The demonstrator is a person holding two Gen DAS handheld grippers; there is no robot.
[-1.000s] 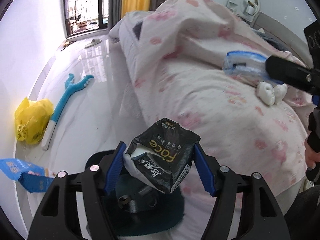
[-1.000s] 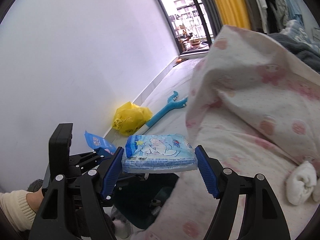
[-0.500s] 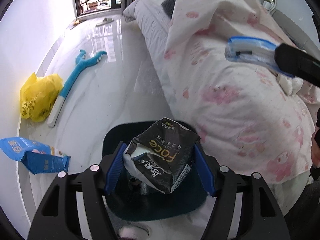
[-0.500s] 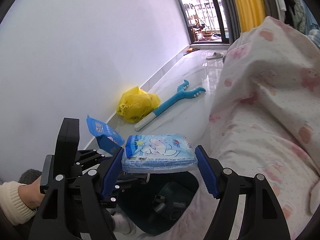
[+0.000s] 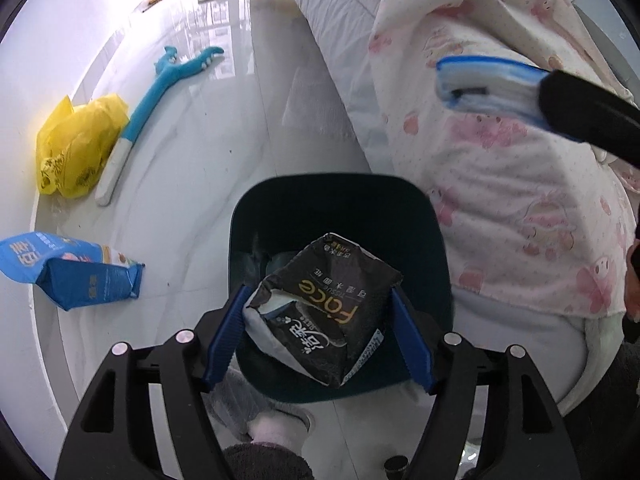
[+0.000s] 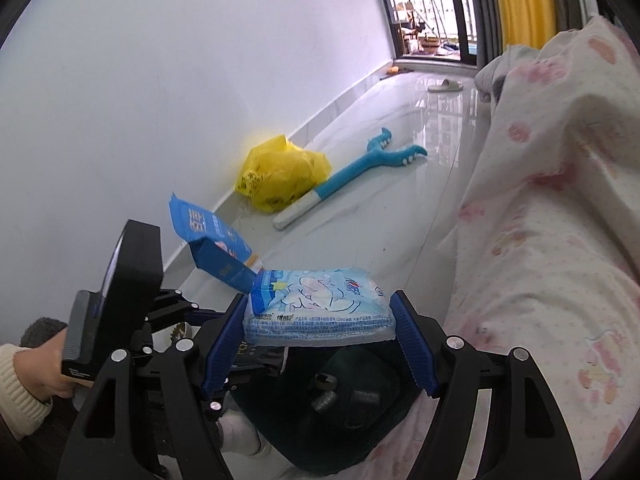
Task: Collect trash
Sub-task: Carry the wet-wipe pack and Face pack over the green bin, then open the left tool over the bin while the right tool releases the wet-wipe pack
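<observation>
One dark teal bin (image 5: 340, 208) at lower centre of the left wrist view, holding dim scraps; left gripper (image 5: 318, 336) over its mouth, jaws just eased wider, black tissue pack (image 5: 320, 312) between the pads, hard to tell if gripped; right gripper (image 6: 318, 340) clenched on a blue wipes pack (image 6: 318, 308) above the bin's rim; quilt (image 5: 520, 200) crowds the right edge; bare floor (image 5: 208, 152) left; yellow bag (image 5: 76, 144), blue pouch (image 5: 68, 272) near the wall.

Glossy white marble-look floor (image 5: 224, 168). On it: yellow plastic bag (image 5: 74, 146) by wall, blue-white claw grabber toy (image 5: 156, 96) touching bag, blue packet (image 5: 68, 270), dark teal bin (image 5: 340, 208) beside bed, slipper (image 6: 445, 86) way back.
</observation>
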